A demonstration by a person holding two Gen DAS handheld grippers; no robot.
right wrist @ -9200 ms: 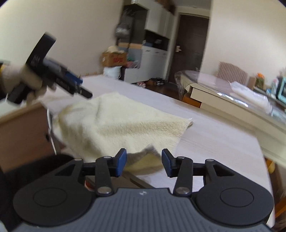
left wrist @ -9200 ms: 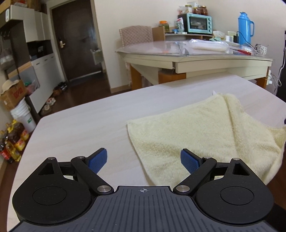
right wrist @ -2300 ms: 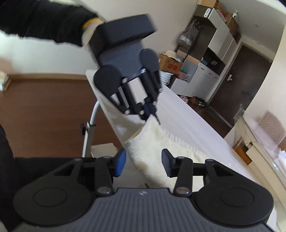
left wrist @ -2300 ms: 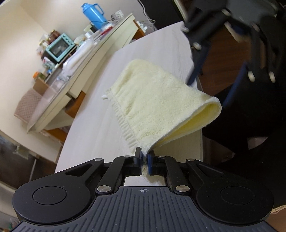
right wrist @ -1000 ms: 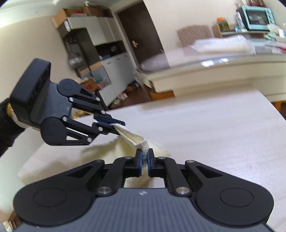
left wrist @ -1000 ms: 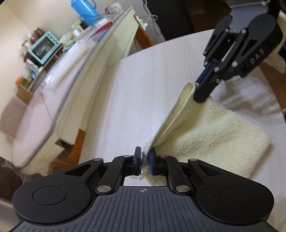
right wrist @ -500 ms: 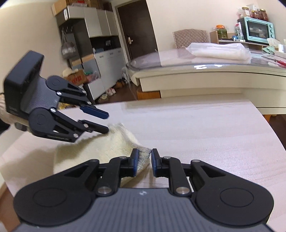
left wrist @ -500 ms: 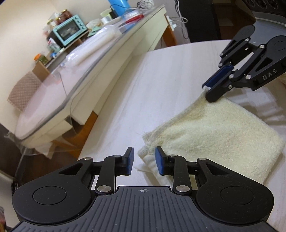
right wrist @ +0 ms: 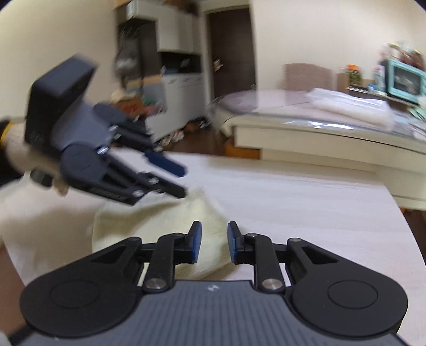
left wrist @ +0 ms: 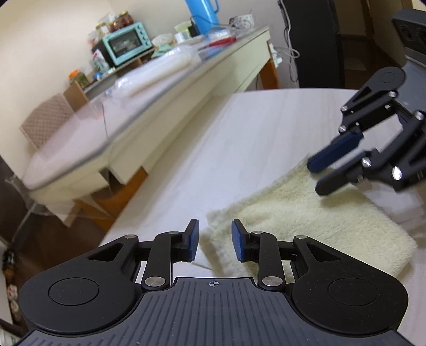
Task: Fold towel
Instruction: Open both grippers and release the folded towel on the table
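Observation:
A pale yellow towel (left wrist: 306, 226) lies folded flat on the light wood table (left wrist: 239, 149). My left gripper (left wrist: 215, 239) stands open just over the towel's near left corner; its blue pads do not press the cloth. In the left wrist view my right gripper (left wrist: 315, 177) hovers over the towel's far edge with a gap between its fingers. The right wrist view is blurred: my right gripper (right wrist: 214, 243) has its jaws opening above a corner of the towel (right wrist: 149, 226), nothing pinched. The left gripper (right wrist: 183, 182), held by a gloved hand (right wrist: 16, 149), hovers open over the far side.
Behind the work table stands a glass-topped table (left wrist: 186, 69) with a teal toaster oven (left wrist: 125, 50), a blue thermos (left wrist: 202, 13) and a plastic bag. The work table's left edge (left wrist: 149, 186) drops to dark floor. A chair (right wrist: 306, 77) and cabinets (right wrist: 175, 87) stand farther back.
Both grippers were shut on the towel's raised edge a second ago. They have since let go and widened, and the edge has dropped so the towel lies flat.

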